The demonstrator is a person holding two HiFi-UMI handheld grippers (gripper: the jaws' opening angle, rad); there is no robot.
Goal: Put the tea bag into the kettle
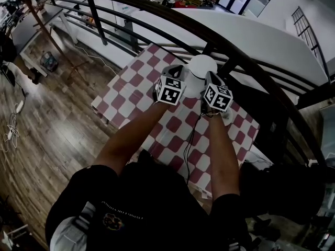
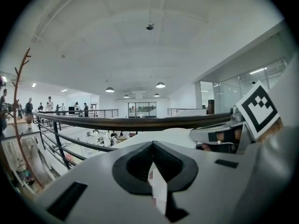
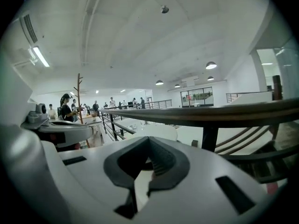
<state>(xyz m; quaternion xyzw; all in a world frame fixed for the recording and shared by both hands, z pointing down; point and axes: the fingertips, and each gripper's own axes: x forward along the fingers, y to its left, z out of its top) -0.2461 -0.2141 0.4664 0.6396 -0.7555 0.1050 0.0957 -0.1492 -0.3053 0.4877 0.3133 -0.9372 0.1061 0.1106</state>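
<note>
The white kettle stands at the far edge of the red-and-white checkered table. Both grippers hover side by side just in front of it. My left gripper is shut on the tea bag, a thin white piece with pink marks standing upright between the pads. My right gripper is close on its right, with a thin white paper strip pinched between its nearly closed jaws. In the right gripper view the kettle's rounded white top shows just beyond the jaws. Whether the kettle is open is hidden.
A dark curved railing runs right behind the table and kettle, with an open drop to a lower floor beyond. A black cable trails across the table toward me. Wooden floor lies to the left.
</note>
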